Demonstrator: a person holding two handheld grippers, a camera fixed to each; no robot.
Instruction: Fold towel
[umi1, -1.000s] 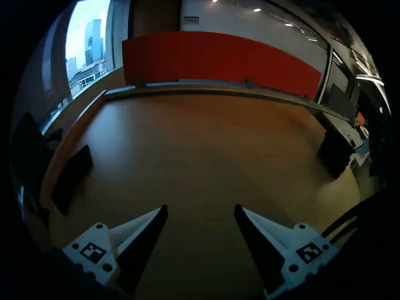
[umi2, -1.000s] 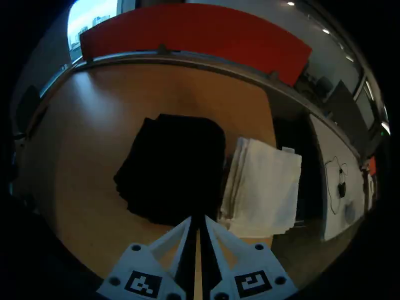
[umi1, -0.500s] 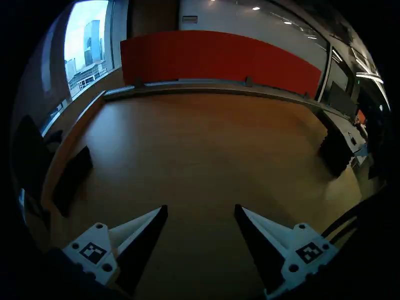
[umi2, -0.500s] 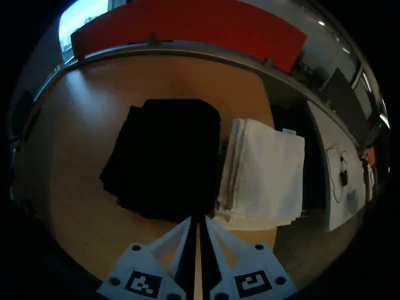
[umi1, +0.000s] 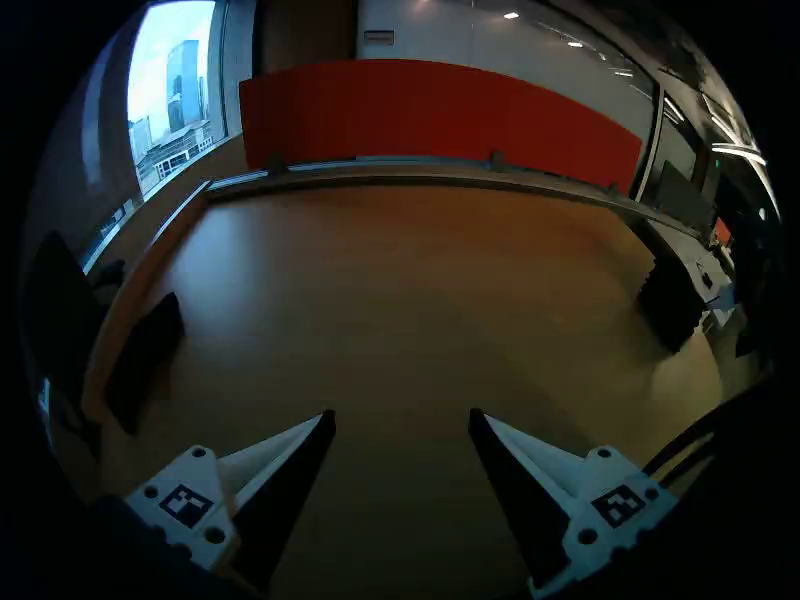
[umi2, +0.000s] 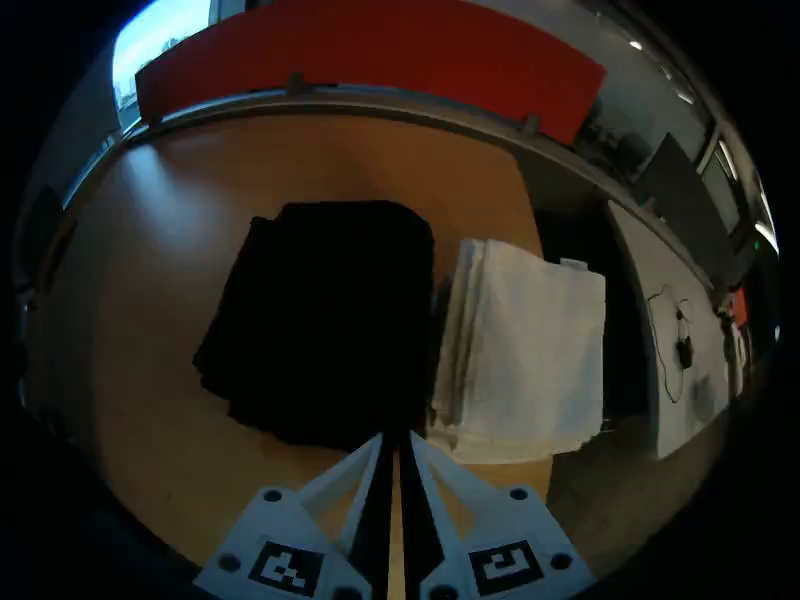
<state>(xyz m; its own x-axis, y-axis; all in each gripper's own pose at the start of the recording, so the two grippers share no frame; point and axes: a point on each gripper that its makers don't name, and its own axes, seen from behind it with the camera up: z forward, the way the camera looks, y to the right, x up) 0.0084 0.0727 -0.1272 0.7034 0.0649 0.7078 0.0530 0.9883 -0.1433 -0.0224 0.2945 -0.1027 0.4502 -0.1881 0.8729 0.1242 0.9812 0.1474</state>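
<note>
In the right gripper view a stack of folded black towels (umi2: 325, 320) lies on the wooden table (umi2: 160, 250), and a stack of folded white towels (umi2: 530, 350) lies right beside it near the table's right edge. My right gripper (umi2: 397, 445) hovers above the near edge of the black stack with its fingers shut together, nothing visibly between them. In the left gripper view my left gripper (umi1: 400, 425) stands open over bare wooden table (umi1: 400, 290), holding nothing.
A red partition (umi1: 440, 110) runs along the table's far edge. A dark object (umi1: 145, 355) sits at the left edge and another dark stack (umi1: 670, 305) at the right. A white desk (umi2: 675, 350) with a cable lies beyond the white towels. Windows (umi1: 170, 90) are far left.
The right gripper's view has drifted slightly, so both towel stacks sit a little lower and farther left than a second ago. The left gripper has barely moved.
</note>
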